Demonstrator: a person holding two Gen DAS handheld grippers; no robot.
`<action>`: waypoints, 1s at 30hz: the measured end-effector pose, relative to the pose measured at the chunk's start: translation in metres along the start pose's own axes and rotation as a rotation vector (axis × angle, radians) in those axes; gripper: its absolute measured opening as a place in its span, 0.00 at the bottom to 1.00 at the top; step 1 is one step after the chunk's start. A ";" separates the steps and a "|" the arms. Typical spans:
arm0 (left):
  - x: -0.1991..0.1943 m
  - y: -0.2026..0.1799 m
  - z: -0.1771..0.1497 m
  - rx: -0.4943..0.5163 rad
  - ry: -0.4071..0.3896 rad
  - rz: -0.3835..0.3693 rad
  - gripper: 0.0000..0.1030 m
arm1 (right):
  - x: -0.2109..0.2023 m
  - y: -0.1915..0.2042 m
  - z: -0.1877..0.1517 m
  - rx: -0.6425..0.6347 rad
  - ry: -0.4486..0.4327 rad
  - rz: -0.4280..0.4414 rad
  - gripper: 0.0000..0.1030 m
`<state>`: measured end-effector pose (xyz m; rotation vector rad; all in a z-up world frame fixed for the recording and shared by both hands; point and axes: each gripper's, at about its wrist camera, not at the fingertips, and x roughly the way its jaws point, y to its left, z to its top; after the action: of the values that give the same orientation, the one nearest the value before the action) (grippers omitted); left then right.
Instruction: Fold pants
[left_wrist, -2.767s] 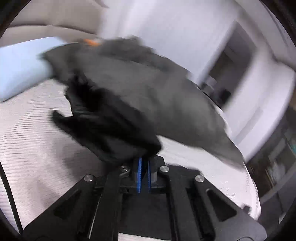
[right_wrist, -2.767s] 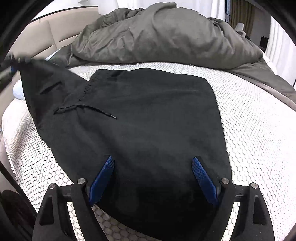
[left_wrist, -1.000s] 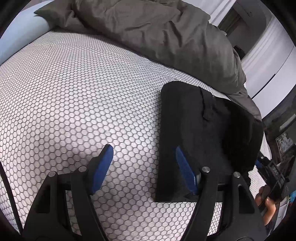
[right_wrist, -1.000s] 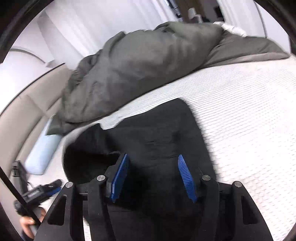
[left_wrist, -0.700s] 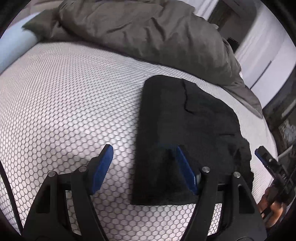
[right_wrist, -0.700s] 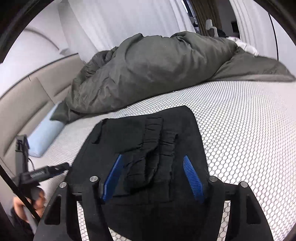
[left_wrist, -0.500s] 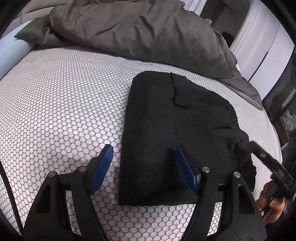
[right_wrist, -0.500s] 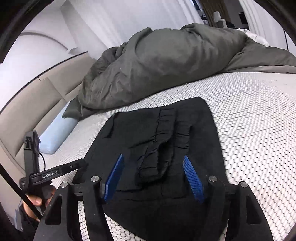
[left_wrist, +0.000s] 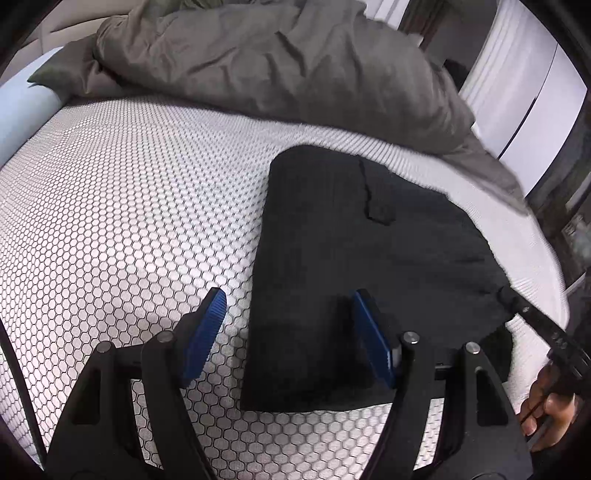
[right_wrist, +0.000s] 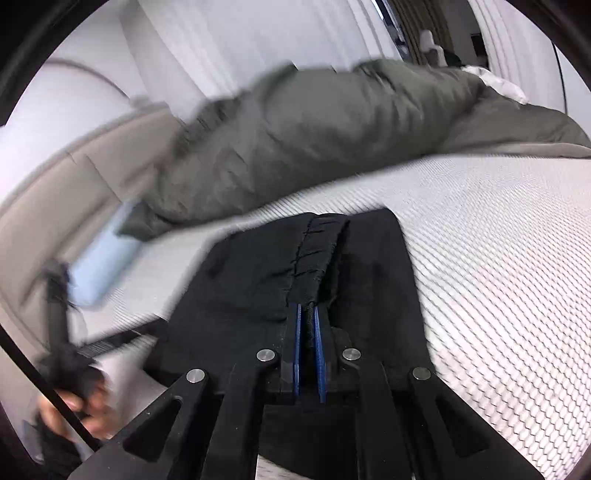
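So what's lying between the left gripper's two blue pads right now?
In the left wrist view, bare honeycomb mattress and the pants' folded left edge lie below the open left gripper.

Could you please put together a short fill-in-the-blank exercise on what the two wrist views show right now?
1. The right gripper is shut on a raised fold of the black ____.
2. The left gripper has its jaws ____, with nothing pinched between them.
3. The pants lie on a mattress cover printed with a ____ pattern.
4. Bunched at the far side of the bed is a grey ____.

Missing words: pants; open; honeycomb; duvet
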<state>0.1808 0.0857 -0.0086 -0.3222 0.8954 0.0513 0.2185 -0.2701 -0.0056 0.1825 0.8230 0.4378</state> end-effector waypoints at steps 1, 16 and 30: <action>0.005 -0.003 0.000 0.013 0.010 0.013 0.65 | 0.009 -0.006 -0.004 0.017 0.043 -0.007 0.07; 0.016 -0.004 0.002 0.043 0.027 0.023 0.67 | 0.031 -0.027 -0.002 0.093 0.133 0.095 0.44; -0.018 0.026 0.007 -0.054 -0.037 0.007 0.67 | -0.061 0.010 -0.013 0.046 -0.047 0.172 0.15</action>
<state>0.1708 0.1142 0.0026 -0.3677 0.8598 0.0880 0.1693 -0.2881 0.0298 0.3064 0.7742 0.5739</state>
